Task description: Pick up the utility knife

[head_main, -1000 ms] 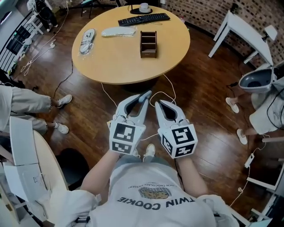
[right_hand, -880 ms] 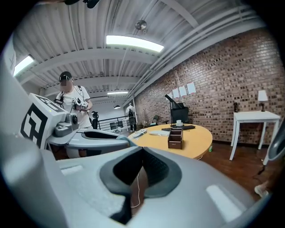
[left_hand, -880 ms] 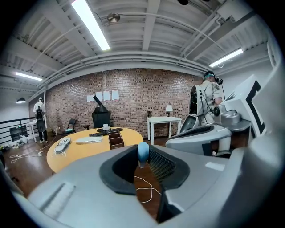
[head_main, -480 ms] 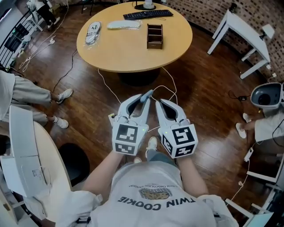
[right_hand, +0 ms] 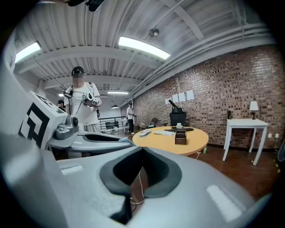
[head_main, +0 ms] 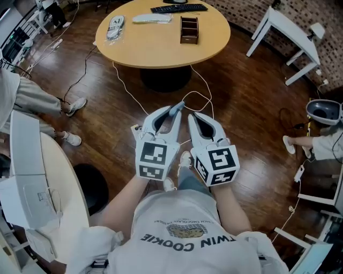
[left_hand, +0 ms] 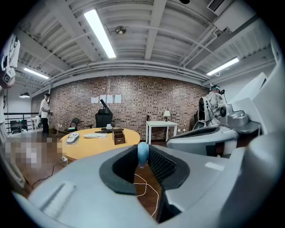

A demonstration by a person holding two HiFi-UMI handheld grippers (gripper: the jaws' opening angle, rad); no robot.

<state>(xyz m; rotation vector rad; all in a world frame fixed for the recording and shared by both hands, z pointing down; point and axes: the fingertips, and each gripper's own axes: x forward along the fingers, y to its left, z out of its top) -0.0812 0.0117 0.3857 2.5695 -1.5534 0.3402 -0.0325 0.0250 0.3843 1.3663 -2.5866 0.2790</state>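
My left gripper (head_main: 178, 108) is shut on a small blue-grey thing (head_main: 176, 109), which I take for the utility knife; only its rounded end (left_hand: 143, 153) shows between the fingertips in the left gripper view. My right gripper (head_main: 192, 116) is held close beside it, shut, its tips meeting with nothing between them (right_hand: 142, 149). Both are held level in front of the person's chest, over the wooden floor. The rest of the knife is hidden by the jaws.
The round wooden table (head_main: 161, 48) stands well ahead with a brown organiser box (head_main: 188, 29), a keyboard (head_main: 178, 8) and a packet on it. White cables (head_main: 199, 97) loop on the floor. A curved white desk (head_main: 59, 187) is at left and a white table (head_main: 284, 27) at right, with people on both sides.
The round table has slid up and away in the head view, so the person and both grippers have backed off from it. The jaws stand as before.
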